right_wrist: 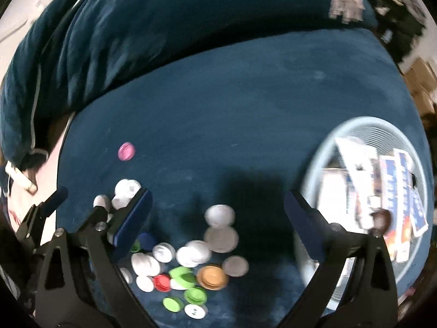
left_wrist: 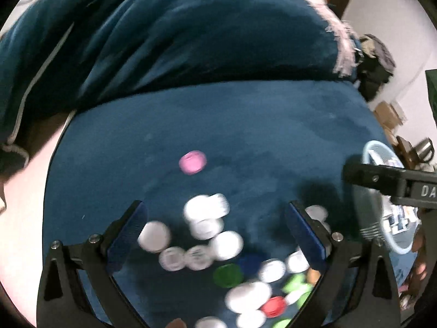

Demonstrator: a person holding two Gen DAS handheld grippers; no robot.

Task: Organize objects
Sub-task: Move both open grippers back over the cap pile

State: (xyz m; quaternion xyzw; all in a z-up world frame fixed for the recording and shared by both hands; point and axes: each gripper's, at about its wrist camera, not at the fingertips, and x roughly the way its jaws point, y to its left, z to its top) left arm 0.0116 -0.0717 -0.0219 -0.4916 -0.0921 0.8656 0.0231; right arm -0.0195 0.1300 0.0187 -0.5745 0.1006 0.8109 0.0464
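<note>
Several bottle caps, mostly white (right_wrist: 220,214), lie in a loose pile on the blue sofa seat (right_wrist: 245,104). Green (right_wrist: 181,273), red (right_wrist: 161,283) and orange (right_wrist: 213,277) caps are among them. A pink cap (left_wrist: 192,162) lies apart, farther back. My left gripper (left_wrist: 215,210) hangs open over the white caps (left_wrist: 203,207), touching none. My right gripper (right_wrist: 217,195) is open wide above the pile's right side, with nothing between its fingers. A light blue basket (right_wrist: 368,120) stands to the right, holding printed boxes (right_wrist: 401,180).
The sofa's back cushion (left_wrist: 191,41) rises behind the seat. A pale throw with fringe (left_wrist: 341,52) hangs at its right end. Cardboard boxes (left_wrist: 387,114) and clutter stand on the floor beyond the sofa's right edge. The basket's rim (left_wrist: 378,143) also shows in the left wrist view.
</note>
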